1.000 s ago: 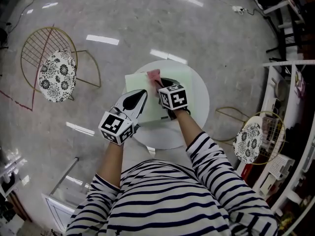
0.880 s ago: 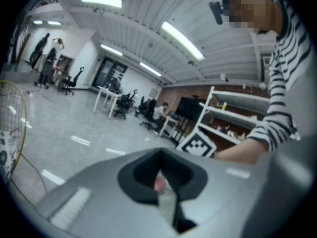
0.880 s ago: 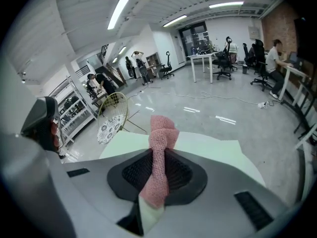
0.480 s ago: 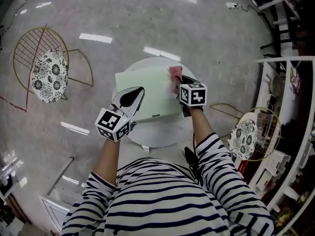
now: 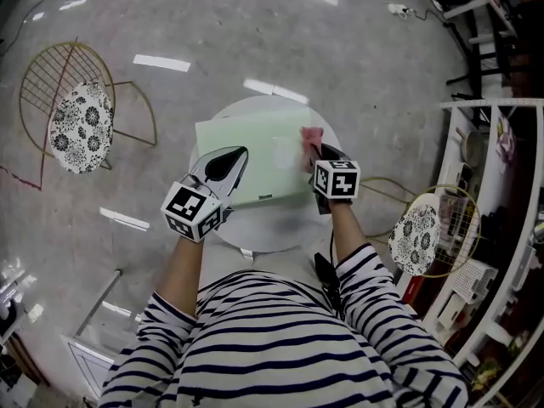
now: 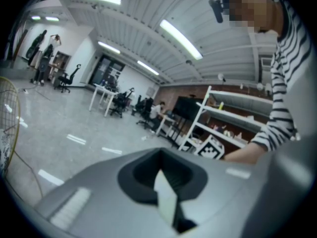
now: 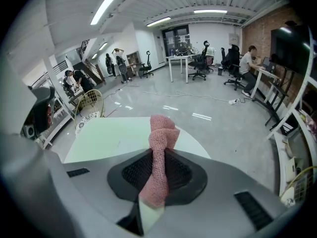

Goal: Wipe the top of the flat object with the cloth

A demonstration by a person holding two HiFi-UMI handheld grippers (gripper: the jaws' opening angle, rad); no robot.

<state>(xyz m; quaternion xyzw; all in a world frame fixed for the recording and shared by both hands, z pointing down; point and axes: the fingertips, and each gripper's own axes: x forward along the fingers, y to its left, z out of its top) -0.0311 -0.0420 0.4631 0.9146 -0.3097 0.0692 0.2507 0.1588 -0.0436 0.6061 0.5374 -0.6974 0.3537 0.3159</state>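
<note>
Head view: my right gripper (image 5: 317, 150) pinches the cloth (image 5: 311, 135) at the board's (image 5: 246, 143) three o'clock edge, while the left gripper (image 5: 240, 155) is closed on nothing. I should press flat and sweep toward nine.

Bright, even light comes off long ceiling strips (image 7: 101, 10), which streak white glare across the polished floor (image 5: 161, 62). Shadows are faint. Every view bows hard toward dark, rounded corners, and the left gripper (image 6: 166, 207), close to its lens, looks soft and smeared.
</note>
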